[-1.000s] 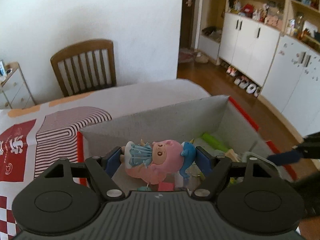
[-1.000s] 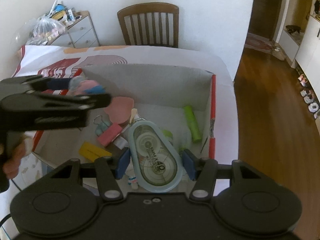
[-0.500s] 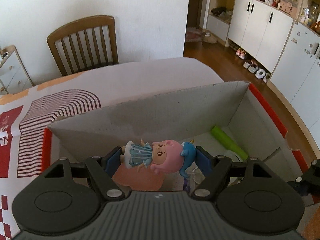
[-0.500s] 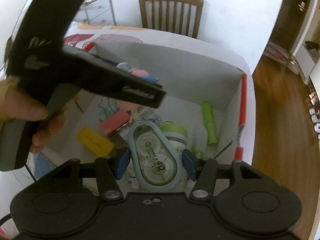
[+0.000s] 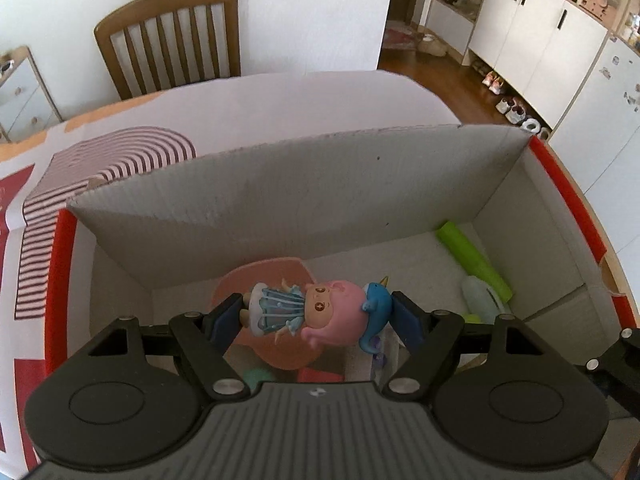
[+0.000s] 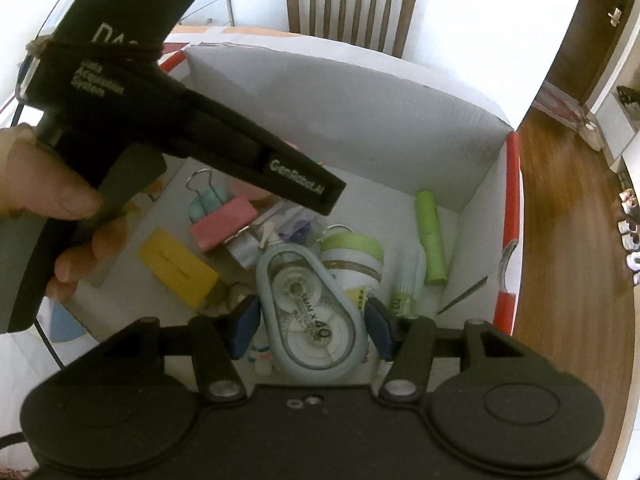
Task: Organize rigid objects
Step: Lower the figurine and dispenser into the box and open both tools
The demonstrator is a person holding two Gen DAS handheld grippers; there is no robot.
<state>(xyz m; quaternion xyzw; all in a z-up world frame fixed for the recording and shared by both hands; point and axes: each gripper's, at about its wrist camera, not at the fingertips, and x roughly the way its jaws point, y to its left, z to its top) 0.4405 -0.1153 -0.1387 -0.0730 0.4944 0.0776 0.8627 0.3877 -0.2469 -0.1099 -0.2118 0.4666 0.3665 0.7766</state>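
Observation:
My left gripper (image 5: pixel 316 316) is shut on a small doll (image 5: pixel 308 312) with pink hair and a blue dress, held sideways above the inside of the cardboard box (image 5: pixel 280 200). My right gripper (image 6: pixel 312 328) is shut on a grey-blue correction tape dispenser (image 6: pixel 312 316), held over the same box (image 6: pixel 360 108). The left gripper's black body (image 6: pixel 180 128) crosses the right wrist view above the box and hides the doll there.
In the box lie a green tube (image 6: pixel 430 236), a pink block (image 6: pixel 222 228), a yellow block (image 6: pixel 178 268), a binder clip (image 6: pixel 206 200), a green-lidded jar (image 6: pixel 352 256) and a peach disc (image 5: pixel 260 280). A wooden chair (image 5: pixel 168 36) stands behind the table.
Both grippers have moved forward and lower over the box, keeping hold of the doll and the tape dispenser. The left gripper now sits deeper over the box interior.

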